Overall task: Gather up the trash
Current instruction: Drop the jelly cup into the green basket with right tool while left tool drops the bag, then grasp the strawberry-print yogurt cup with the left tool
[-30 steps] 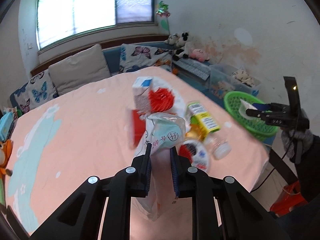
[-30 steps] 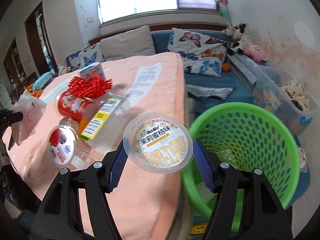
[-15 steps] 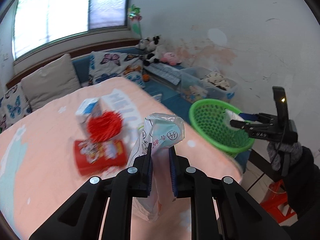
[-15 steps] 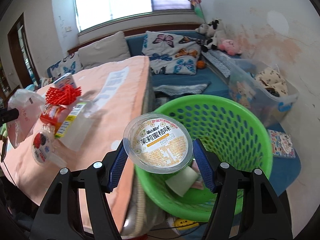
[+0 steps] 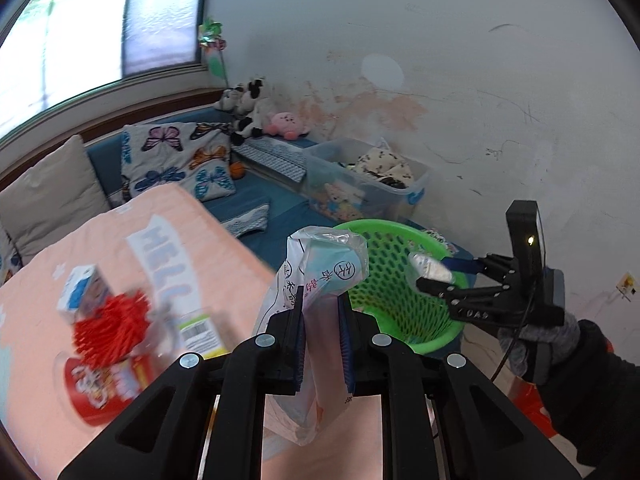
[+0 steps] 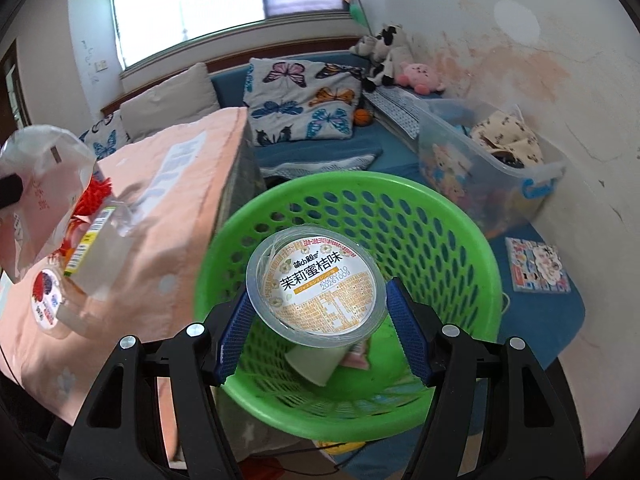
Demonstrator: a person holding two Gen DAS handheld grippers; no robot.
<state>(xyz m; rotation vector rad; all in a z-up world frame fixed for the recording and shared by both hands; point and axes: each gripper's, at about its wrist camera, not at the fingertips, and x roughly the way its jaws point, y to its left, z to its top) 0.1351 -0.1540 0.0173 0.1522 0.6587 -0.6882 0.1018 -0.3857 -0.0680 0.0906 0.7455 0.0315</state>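
**Ana:** Right wrist view first: what sits between the jaws?

**Ben:** A round, clear plastic cup [image 6: 316, 286] with a printed foil lid, clamped at its rim by the right gripper [image 6: 316, 316] and hanging above the mouth of the green basket [image 6: 472, 248]. That basket is glossy perforated plastic; a pale paper cup [image 6: 312, 362] lies on its floor, below the jaws.

**Ana:** And the other hand?

**Ben:** Left gripper [image 5: 319, 340] is clenched on a crinkly translucent bag [image 5: 320, 280] with a pale blue packet inside; the bag rises above the pads and sags beneath them. Only this view shows the right gripper from outside, ahead and to the right over the basket, in a grey-gloved hand [image 5: 536, 332].

**Ana:** Anything the right view adds?

**Ben:** The basket's inside, and a clear bottle [image 6: 96, 256] lying left of its jaws.

**Ana:** Surroundings?

**Ben:** Peach cloth on the table [image 5: 120, 248], a spiky red ball [image 5: 108, 328] blurred on it, a blue sofa with butterfly cushions [image 6: 304, 100], stained white wall
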